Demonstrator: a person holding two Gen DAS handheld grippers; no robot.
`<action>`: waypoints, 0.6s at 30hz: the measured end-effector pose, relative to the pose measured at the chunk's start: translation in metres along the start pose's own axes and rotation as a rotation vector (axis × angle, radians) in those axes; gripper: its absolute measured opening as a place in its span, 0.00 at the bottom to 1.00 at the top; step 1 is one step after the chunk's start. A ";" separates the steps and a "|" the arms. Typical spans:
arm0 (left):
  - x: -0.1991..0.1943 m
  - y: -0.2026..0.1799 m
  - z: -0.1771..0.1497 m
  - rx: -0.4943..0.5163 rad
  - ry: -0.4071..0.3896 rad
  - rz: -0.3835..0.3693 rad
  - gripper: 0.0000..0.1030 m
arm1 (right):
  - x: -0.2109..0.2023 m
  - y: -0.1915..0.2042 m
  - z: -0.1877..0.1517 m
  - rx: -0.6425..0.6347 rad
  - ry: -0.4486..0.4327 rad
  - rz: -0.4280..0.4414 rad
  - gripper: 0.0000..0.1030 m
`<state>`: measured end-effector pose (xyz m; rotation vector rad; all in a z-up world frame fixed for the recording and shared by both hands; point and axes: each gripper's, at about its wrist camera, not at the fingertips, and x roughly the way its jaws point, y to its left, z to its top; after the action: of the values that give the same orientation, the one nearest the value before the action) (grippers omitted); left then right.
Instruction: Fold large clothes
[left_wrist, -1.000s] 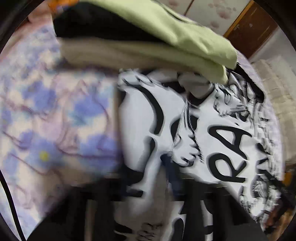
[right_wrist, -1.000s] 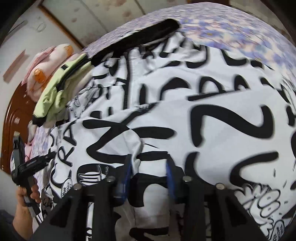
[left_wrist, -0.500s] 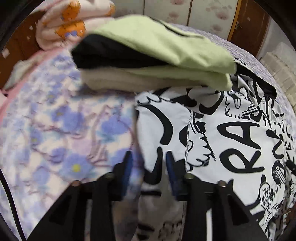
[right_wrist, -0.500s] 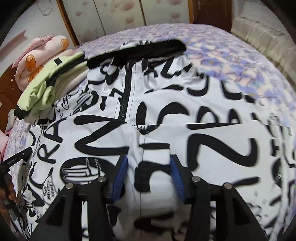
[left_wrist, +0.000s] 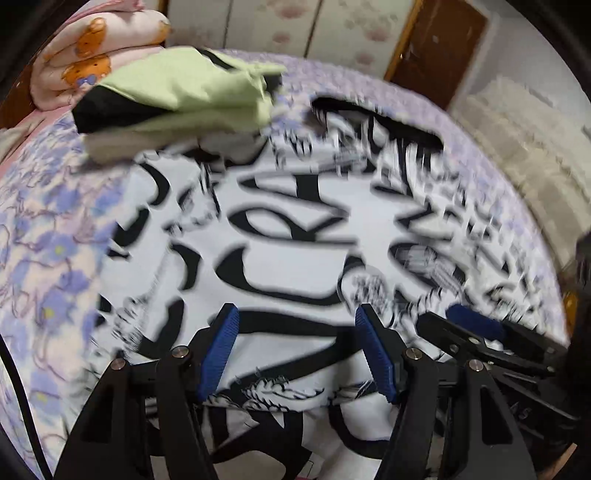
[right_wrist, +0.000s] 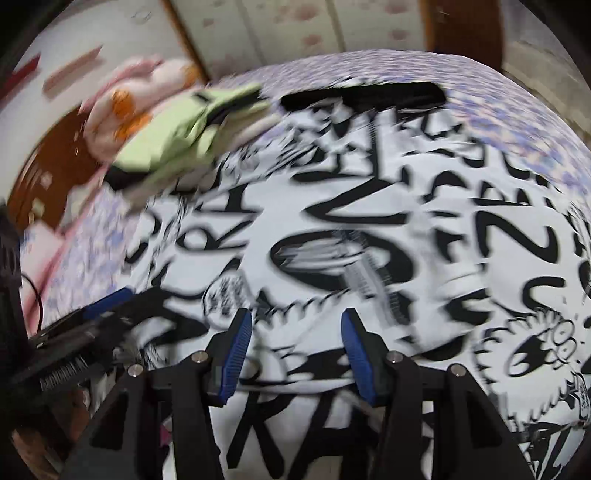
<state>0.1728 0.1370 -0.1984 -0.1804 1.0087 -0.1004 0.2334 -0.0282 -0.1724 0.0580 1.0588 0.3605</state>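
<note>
With one fold judged done and more to go, the printed jacket lay flat on the bed below the left gripper and right gripper, jaws opening, empty.

A bed with a lilac sheet printed in blue flowers fills the room. Behind it stands a pale panelled wall with faint pink motifs, with a brown wooden door to its right.
</note>
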 end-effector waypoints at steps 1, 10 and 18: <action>0.008 0.001 -0.003 0.014 0.020 0.026 0.62 | 0.005 0.000 -0.001 -0.015 0.011 -0.023 0.49; 0.011 0.063 0.003 -0.053 0.040 0.076 0.64 | -0.005 -0.085 -0.008 0.077 -0.022 -0.271 0.41; 0.009 0.054 0.005 -0.021 0.046 0.139 0.64 | -0.008 -0.098 -0.008 0.123 -0.010 -0.231 0.41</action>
<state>0.1817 0.1889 -0.2143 -0.1272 1.0656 0.0333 0.2485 -0.1240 -0.1908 0.0469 1.0648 0.0856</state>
